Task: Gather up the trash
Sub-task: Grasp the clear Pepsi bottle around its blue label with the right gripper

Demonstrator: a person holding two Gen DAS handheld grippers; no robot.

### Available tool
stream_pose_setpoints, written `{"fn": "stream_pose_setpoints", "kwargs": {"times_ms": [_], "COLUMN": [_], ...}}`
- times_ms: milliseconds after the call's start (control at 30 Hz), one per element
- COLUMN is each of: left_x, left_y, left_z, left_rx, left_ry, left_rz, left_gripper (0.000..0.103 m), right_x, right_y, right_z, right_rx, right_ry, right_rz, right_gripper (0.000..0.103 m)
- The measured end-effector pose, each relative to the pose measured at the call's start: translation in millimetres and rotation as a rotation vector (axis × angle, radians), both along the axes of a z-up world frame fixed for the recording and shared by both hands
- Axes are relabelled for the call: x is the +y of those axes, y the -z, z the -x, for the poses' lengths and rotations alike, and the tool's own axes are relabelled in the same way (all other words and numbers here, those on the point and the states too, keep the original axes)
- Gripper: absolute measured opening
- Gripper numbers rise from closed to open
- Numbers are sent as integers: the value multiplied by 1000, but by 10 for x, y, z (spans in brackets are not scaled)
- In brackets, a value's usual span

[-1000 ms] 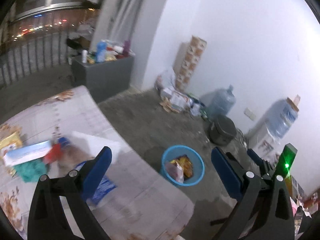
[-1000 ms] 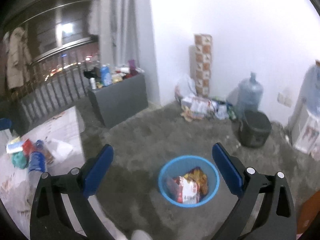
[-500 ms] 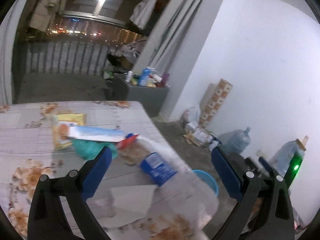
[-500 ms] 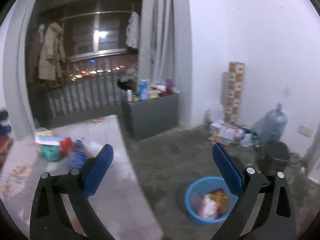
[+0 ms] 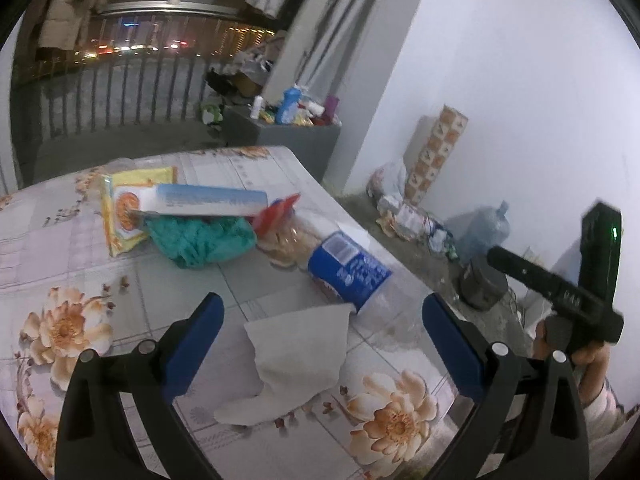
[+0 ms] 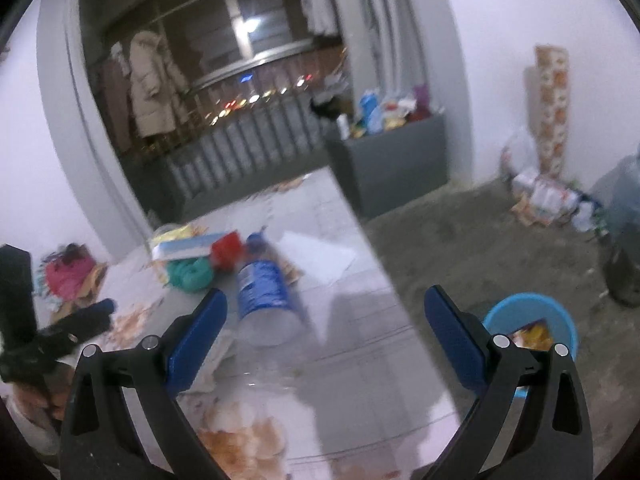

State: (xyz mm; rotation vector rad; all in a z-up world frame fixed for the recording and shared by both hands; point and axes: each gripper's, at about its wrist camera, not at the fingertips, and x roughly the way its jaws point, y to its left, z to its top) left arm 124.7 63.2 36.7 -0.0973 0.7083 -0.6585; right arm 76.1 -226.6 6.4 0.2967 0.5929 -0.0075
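Observation:
Trash lies on a floral table [image 5: 80, 280]: a clear plastic bottle with a blue label [image 5: 348, 268], a crumpled white tissue [image 5: 292, 364], a teal cloth [image 5: 200, 240], a blue-and-white box [image 5: 208, 200], a yellow packet [image 5: 124, 204] and a red wrapper [image 5: 276, 212]. My left gripper [image 5: 322, 332] is open and empty just above the tissue. My right gripper [image 6: 324, 328] is open and empty over the table, near the bottle [image 6: 264, 284]. A blue trash bin [image 6: 532, 328] holding wrappers stands on the floor to the right.
A grey cabinet [image 6: 392, 160] loaded with bottles stands behind the table. Water jugs [image 5: 484, 232], a dark pot [image 5: 480, 284] and a litter pile [image 5: 408, 212] sit along the white wall. The table edge [image 6: 384, 280] runs beside the bin.
Both grippers have swung left from over the blue bin to over the table. The trash pile now sits in front of the left gripper. Both stay open.

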Motion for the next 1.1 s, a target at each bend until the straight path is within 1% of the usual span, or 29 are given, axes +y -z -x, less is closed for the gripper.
{"fn": "stream_pose_setpoints", "kwargs": {"times_ms": [33,100,133,233,300,400,500,533,567,600,733,900,1000,1067,1100], "left_x": [-36,-89,-123,-181,-204,-222,-214,-206,-200,-192,-189,-297,-422,-549,-597], "left_y": [43,118,169,295,377,448,506,522,527,532,538,587,631,668,691], "left_z": [-27,-76,-119,-230,-295,-338,-373,-376,-374,-367,-311,-220,-163,-114,-101], "left_rx": [9,24,36,72,100,129,153,158,160,161,163,155,131,75,54], "left_ry": [13,30,40,55,55,51,42,43,43,46,65,108,125,129,130], "left_rz": [-12,-30,-37,-44,-48,-46,-44,-43,-44,-45,-55,-90,-148,-224,-259], "left_gripper": [97,92,91,84,77,71,66,65,63,62,61,61,61,59,56], "right_x": [40,119,162,281,344,392,438,437,439,423,458,356,283,230,209], "right_y": [11,56,88,179,233,347,478,519,545,535,504,473,480,493,496], "right_z": [-15,-160,-255,-460,-601,-813,-979,-1001,-997,-982,-806,-519,-305,-195,-135], "right_rx": [15,60,85,144,183,241,315,341,352,357,360,374,380,379,379], "right_ry": [-18,-61,-89,-144,-172,-215,-232,-235,-247,-254,-257,-235,-208,-194,-187], "right_rz": [-12,-31,-40,-37,-37,-38,-17,-19,-38,-47,5,-7,-35,-57,-67], "right_gripper": [92,91,89,87,84,81,72,66,58,57,57,57,57,57,57]}}
